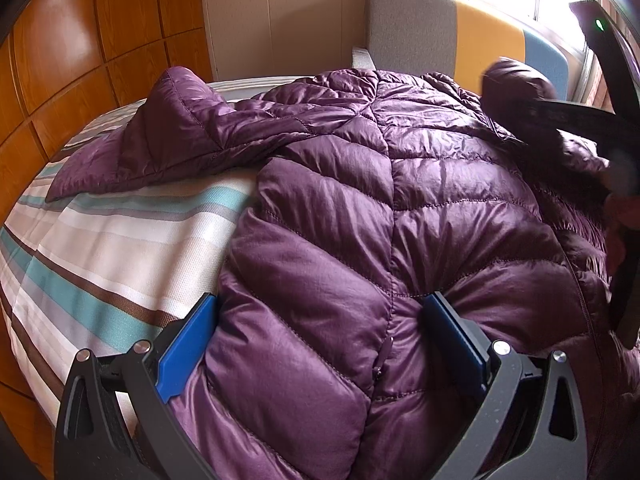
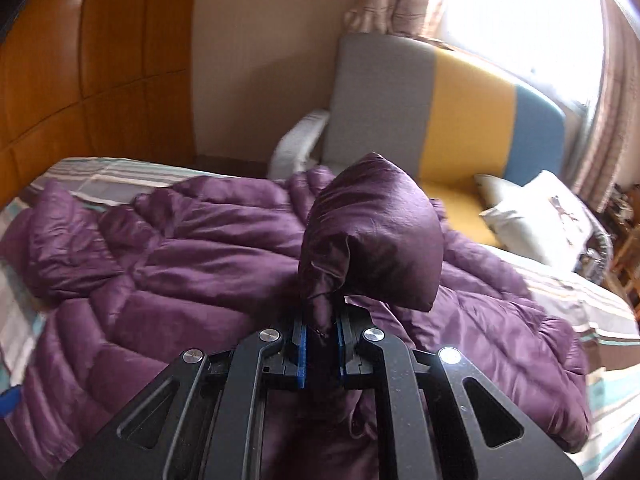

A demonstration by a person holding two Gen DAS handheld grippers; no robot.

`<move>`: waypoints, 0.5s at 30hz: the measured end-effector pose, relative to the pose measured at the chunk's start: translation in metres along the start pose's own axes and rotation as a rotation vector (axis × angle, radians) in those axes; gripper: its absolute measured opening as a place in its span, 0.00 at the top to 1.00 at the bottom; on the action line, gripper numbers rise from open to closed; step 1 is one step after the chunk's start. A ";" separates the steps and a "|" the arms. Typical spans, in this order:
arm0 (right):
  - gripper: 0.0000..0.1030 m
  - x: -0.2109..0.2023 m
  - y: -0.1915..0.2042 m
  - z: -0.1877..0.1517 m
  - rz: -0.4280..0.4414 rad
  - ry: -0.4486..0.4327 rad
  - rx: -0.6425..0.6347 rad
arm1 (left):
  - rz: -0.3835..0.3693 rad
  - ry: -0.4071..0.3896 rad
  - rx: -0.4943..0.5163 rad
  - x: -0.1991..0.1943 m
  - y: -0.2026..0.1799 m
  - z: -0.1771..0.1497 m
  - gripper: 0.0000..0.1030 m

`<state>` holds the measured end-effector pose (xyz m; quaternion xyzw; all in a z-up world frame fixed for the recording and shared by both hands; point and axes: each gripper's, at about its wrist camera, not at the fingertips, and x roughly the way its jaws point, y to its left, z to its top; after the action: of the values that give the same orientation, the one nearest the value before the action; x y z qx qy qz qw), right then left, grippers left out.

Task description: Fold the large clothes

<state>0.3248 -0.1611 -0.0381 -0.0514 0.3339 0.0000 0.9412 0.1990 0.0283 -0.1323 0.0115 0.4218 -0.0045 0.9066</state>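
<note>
A purple quilted down jacket point(image 1: 360, 184) lies spread on the striped bed point(image 1: 104, 232). One sleeve point(image 1: 160, 140) stretches out to the far left. My left gripper point(image 1: 320, 320) is open, its blue pads point(image 1: 188, 344) set on either side of a bulge at the jacket's near edge. My right gripper point(image 2: 320, 344) is shut on a fold of the jacket point(image 2: 372, 232) and holds it lifted above the rest of the jacket point(image 2: 180, 264). The right gripper also shows at the right edge of the left wrist view point(image 1: 608, 148), blurred.
A grey, yellow and blue sofa point(image 2: 460, 120) stands beyond the bed with pillows point(image 2: 532, 216) on it. Wooden wardrobe panels point(image 1: 80, 60) lie to the left. A bright window with curtains point(image 2: 520, 12) is at the back right.
</note>
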 end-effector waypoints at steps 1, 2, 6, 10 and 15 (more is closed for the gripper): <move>0.90 0.000 0.004 0.000 0.029 -0.004 -0.004 | 0.000 0.000 0.000 0.000 0.000 0.000 0.02; 0.90 0.001 0.008 -0.001 0.073 0.002 -0.011 | -0.001 0.000 -0.001 0.000 0.000 0.000 0.02; 0.62 0.008 0.026 -0.006 0.116 0.032 -0.066 | -0.002 0.000 -0.002 -0.001 0.000 0.000 0.02; 0.32 0.006 0.030 -0.012 0.180 0.054 -0.072 | 0.000 -0.001 -0.001 -0.001 -0.002 0.000 0.02; 0.32 0.000 0.023 -0.019 0.247 0.086 -0.058 | 0.000 0.000 -0.002 -0.001 -0.001 0.000 0.02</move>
<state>0.3121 -0.1398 -0.0544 -0.0372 0.3775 0.1233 0.9170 0.1982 0.0272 -0.1321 0.0107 0.4216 -0.0044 0.9067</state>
